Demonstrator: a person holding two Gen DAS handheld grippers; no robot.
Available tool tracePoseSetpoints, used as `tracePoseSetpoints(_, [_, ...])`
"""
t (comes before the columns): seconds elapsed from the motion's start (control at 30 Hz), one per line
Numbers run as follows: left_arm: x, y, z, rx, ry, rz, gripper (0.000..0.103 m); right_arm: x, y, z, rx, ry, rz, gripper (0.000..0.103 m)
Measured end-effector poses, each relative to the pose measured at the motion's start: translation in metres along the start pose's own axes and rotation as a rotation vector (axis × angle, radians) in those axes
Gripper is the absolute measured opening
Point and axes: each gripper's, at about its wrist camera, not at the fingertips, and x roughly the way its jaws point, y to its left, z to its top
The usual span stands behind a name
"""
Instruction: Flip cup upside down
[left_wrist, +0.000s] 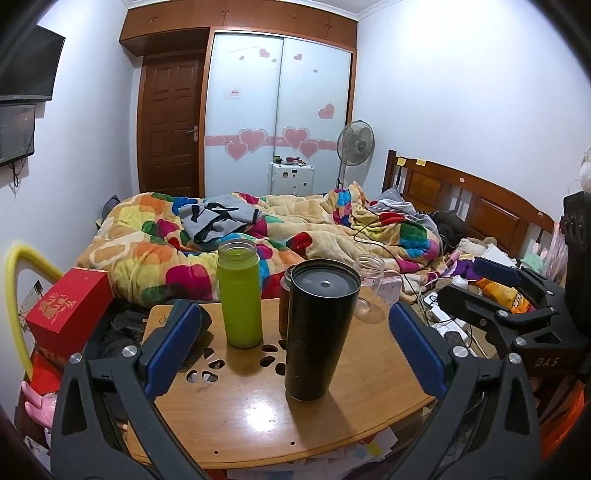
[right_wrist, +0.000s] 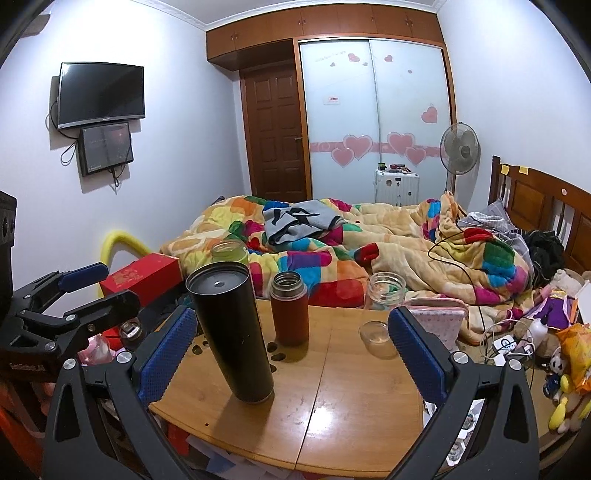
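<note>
A tall black cup (left_wrist: 317, 328) stands on the wooden table (left_wrist: 369, 413) with its closed end up; it also shows in the right wrist view (right_wrist: 232, 332). My left gripper (left_wrist: 295, 347) is open, its blue pads on either side of the black cup, not touching it. My right gripper (right_wrist: 291, 354) is open and empty, with the black cup just inside its left pad. The left gripper shows at the left in the right wrist view (right_wrist: 96, 291). The right gripper shows at the right in the left wrist view (left_wrist: 476, 284).
A green bottle (left_wrist: 239, 295), a brown bottle (right_wrist: 290, 308), a clear glass jar (right_wrist: 384, 291) and a small glass lid (right_wrist: 376, 334) stand on the table. A red box (left_wrist: 70, 304) lies left. A bed with a colourful blanket (right_wrist: 351, 251) is behind.
</note>
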Motion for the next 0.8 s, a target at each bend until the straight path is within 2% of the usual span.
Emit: tracePoseSetpoints(0.8, [0.0036, -0.0056, -0.0021, 0.008, -0.002, 0.014, 0.103, 0.0010, 0.0063, 0.0008, -0.012, -0.008, 0.011, 0.103])
